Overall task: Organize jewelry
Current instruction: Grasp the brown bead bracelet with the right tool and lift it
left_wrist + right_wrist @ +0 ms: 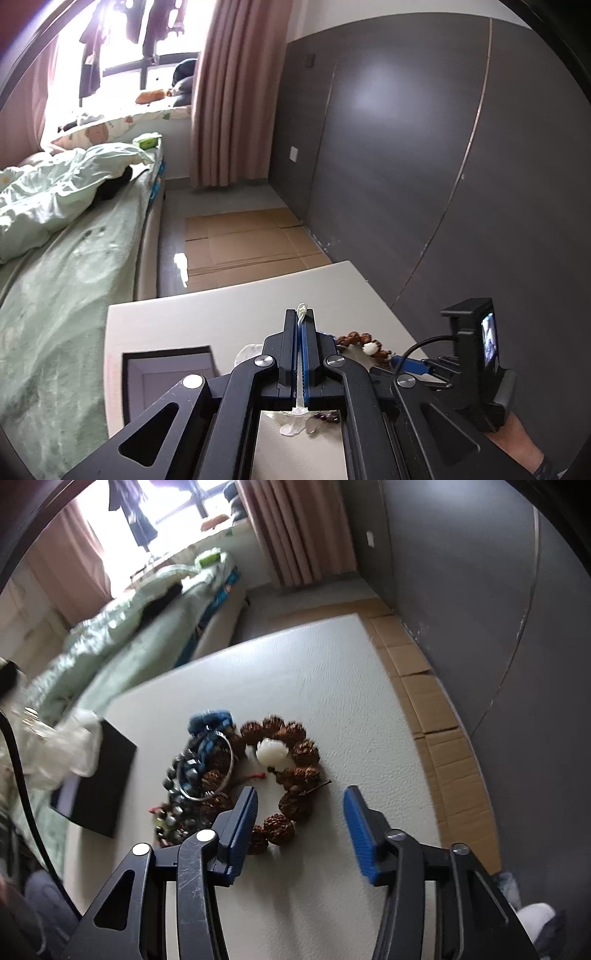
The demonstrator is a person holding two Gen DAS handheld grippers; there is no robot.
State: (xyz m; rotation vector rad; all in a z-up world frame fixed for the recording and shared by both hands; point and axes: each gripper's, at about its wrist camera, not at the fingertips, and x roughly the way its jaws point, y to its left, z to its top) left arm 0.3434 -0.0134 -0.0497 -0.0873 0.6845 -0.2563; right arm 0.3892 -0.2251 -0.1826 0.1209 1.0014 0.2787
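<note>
My left gripper is shut on a clear plastic bag, whose edge sticks out past the fingertips and hangs below the jaws. A black jewelry box lies open to its left on the white table. In the right wrist view my right gripper is open just above a brown bead bracelet with a white flower bead. Beside it lie a silver bangle, a dark bead bracelet and a blue piece. The black box and the bag show at left.
A bed with green bedding stands left of the table. A dark wardrobe wall runs along the right. Flat cardboard lies on the floor beyond the table. The right gripper's body with its small screen sits at the right of the left view.
</note>
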